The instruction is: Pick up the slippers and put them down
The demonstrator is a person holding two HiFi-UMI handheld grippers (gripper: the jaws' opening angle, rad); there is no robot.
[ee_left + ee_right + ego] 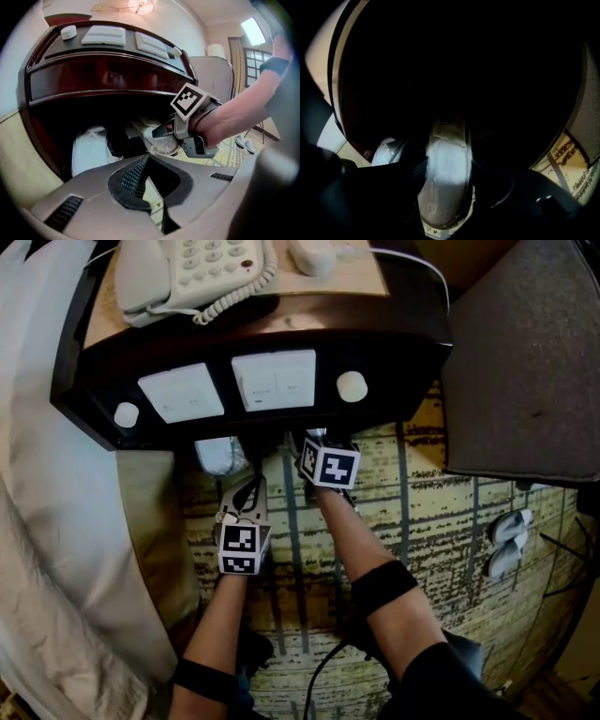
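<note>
Jaws of the right gripper (448,174) are standing well apart in the black hollow under the dark glossy wooden bedside table (403,343). A pale flat slipper (443,206) is lying lengthwise between them. Its sole is showing a matt, slightly fuzzy face inside crinkled clear film, and the pads are not visibly clamping it.

Jaws of the left gripper (148,158) are resting fully together with nothing between them. Their smooth grey plastic shells are curving round black pads with a fine mesh texture. That gripper is hanging just outside the table's opening, near the right gripper.

On top, the table is carrying a cream corded telephone (187,273) with a coiled lead. Its slanted front is bearing flat white switch panels (274,381) and round white knobs (352,386).

A shiny plastic-wrapped white bundle (217,456) is sitting in the hollow, left of the slipper. A pair of white slippers (509,542) is lying well apart to the right, on the cream carpet (431,512) with dark woven lines, near a grey upholstered chair (534,362). Rumpled white bed linen (47,521) is filling the left edge.
</note>
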